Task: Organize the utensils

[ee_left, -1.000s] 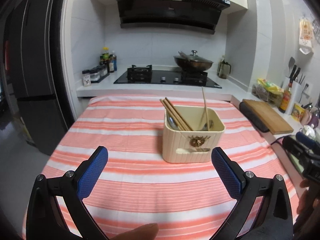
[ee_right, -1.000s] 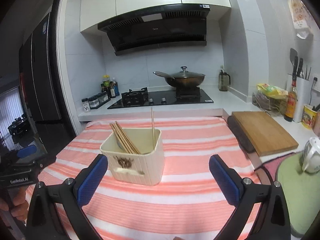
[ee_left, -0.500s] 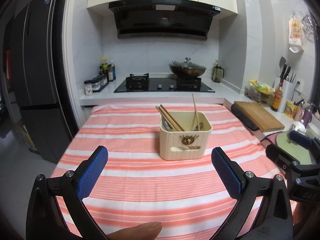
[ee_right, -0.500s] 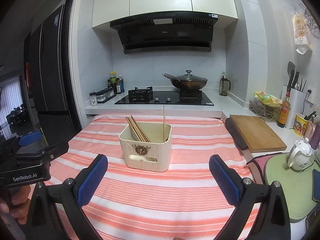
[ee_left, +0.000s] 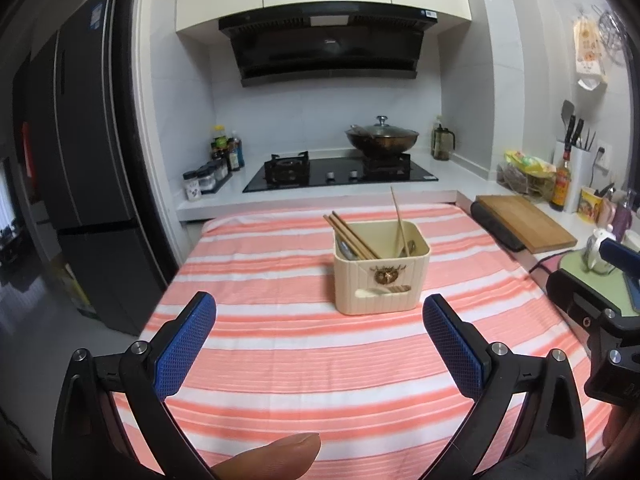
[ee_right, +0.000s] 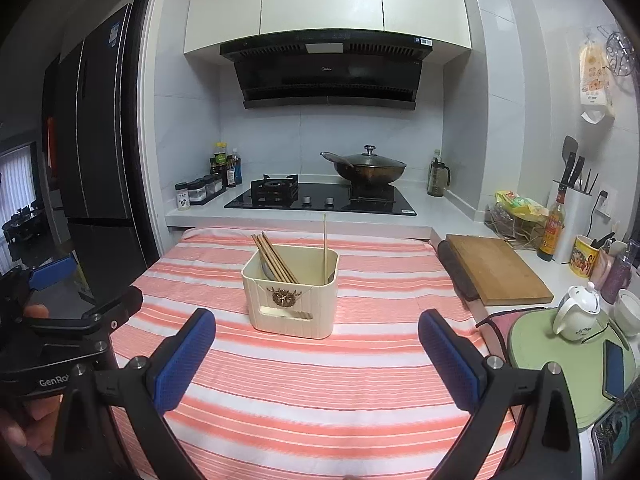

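Observation:
A cream utensil holder [ee_left: 382, 276] stands upright in the middle of the striped table [ee_left: 280, 360]. It also shows in the right wrist view [ee_right: 291, 300]. Several brown chopsticks [ee_left: 350, 236] lean to its left side, and one pale stick [ee_left: 398, 220] stands at its right. Metal spoon ends show inside. My left gripper [ee_left: 319, 346] is open and empty, well short of the holder. My right gripper [ee_right: 317, 358] is open and empty too, also held back from the holder. The other gripper's body shows at the right edge of the left wrist view [ee_left: 592, 320] and the left edge of the right wrist view [ee_right: 64, 332].
A wooden cutting board [ee_right: 496, 274] lies on the counter to the right. A white teapot [ee_right: 578, 314] sits on a green mat [ee_right: 560, 360]. A stove with a lidded wok [ee_right: 366, 168] stands behind the table. A dark fridge [ee_left: 80, 184] is at left.
Both grippers have pulled back and up from the holder, so it looks smaller and farther. Both stay open and empty.

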Available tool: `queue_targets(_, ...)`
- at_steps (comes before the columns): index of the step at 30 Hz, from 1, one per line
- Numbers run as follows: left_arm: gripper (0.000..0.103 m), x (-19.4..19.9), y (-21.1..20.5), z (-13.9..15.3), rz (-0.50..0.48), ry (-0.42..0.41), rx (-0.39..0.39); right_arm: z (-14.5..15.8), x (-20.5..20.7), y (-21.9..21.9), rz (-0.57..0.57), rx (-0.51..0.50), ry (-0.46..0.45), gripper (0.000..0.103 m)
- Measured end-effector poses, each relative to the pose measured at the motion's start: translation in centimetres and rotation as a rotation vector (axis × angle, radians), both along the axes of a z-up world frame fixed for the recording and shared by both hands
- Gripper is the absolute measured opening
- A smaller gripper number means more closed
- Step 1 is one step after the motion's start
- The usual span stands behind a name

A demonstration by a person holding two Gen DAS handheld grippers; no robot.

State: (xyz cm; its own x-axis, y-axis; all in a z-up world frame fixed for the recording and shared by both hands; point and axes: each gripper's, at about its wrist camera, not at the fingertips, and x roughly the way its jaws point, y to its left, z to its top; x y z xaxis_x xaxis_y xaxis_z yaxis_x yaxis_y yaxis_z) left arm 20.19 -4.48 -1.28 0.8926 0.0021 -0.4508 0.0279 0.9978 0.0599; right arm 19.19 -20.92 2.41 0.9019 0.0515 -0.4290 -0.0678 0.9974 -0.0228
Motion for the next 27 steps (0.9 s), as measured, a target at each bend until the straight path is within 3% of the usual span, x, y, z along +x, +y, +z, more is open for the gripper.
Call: queue_targets(27, 0.103, -0.4, 0.4, 0.8, 0.024, 0.005, -0.009, 1.3, -1.3, -0.2, -0.013, -0.002, -0.009, 0.103)
